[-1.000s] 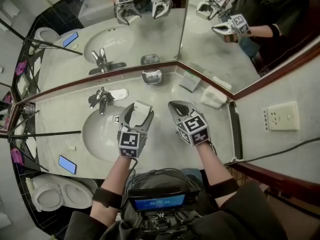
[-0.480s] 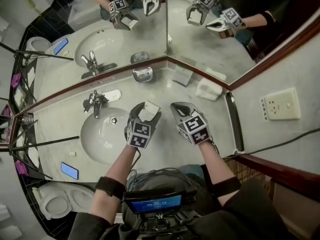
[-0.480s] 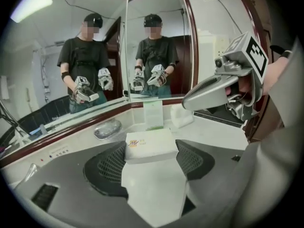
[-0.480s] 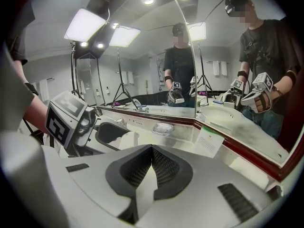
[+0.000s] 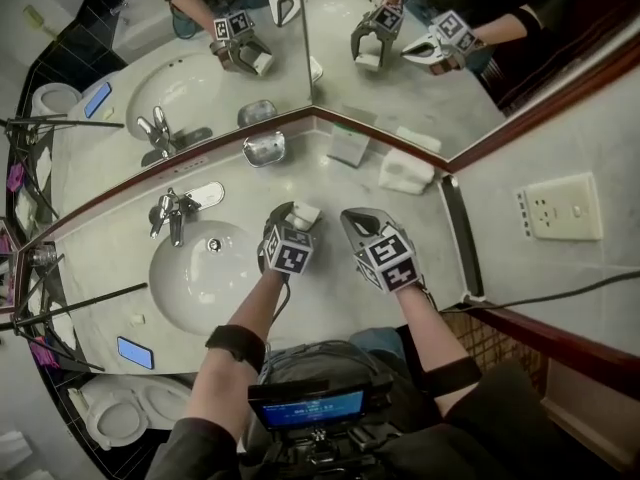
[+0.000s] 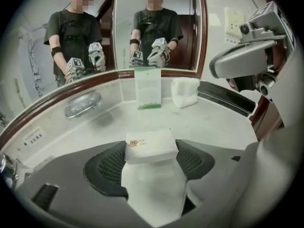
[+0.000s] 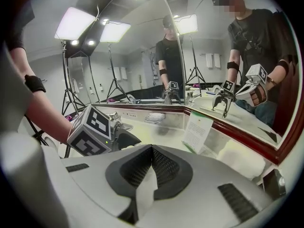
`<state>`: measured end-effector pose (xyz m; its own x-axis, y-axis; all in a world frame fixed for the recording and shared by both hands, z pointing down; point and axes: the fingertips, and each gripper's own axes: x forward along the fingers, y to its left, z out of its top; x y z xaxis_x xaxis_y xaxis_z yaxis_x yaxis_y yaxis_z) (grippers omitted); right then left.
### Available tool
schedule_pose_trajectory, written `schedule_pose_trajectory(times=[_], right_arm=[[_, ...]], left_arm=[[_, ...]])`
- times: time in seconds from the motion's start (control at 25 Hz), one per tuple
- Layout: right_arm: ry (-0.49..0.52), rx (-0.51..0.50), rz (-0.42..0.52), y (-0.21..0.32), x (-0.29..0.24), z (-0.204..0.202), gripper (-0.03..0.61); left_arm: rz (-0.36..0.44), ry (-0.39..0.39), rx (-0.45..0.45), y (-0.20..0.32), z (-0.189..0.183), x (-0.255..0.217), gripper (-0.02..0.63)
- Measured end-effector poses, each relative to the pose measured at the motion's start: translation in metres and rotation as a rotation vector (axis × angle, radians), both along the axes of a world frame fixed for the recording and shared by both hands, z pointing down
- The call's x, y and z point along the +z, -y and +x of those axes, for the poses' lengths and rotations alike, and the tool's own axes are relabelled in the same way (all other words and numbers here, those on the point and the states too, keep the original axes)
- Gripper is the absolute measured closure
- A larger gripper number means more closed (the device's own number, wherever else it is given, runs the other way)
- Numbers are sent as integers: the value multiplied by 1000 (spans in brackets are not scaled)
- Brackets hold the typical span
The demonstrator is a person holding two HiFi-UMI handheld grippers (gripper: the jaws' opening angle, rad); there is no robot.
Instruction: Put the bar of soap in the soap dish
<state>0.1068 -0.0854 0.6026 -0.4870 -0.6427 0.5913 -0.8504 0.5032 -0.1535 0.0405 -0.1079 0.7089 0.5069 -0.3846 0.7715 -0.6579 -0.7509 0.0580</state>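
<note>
Left hand-held gripper (image 5: pixel 297 215) angled down, jaws gripping bar of soap (image 6: pixel 151 146), right hand-held gripper (image 5: pixel 350 218) alongside, jaws together

The dark pads (image 6: pixel 108 167) of your left gripper (image 6: pixel 152 151) look rough and meshed against the matt white paper wrap of the bar of soap (image 5: pixel 305 213). At ten o'clock, the soap dish (image 6: pixel 82 104) is glossy metal. The worktop (image 6: pixel 218 122) is smooth pale stone.

"What's new with the left gripper (image 5: pixel 296 216)?"

"It has dropped toward the counter (image 5: pixel 325 180) and tipped nose-down. From the head view its marker cube now covers most of the jaws. The boxed soap bar (image 6: pixel 151 145) came down with it."

"Any sideways shift?"

"It has drawn closer to the right gripper (image 5: pixel 350 215), which has sunk a little too."
</note>
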Motion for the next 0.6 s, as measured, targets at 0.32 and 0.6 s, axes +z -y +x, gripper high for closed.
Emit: schedule_pose_trajectory(times=[0.32, 0.6], right_arm=[[-3, 5, -18, 0, 6, 8, 558], [0, -2, -22, 0, 9, 4, 558]], left_arm=[[-53, 35, -75, 4, -5, 33, 267], [-42, 47, -68, 4, -4, 29, 252]])
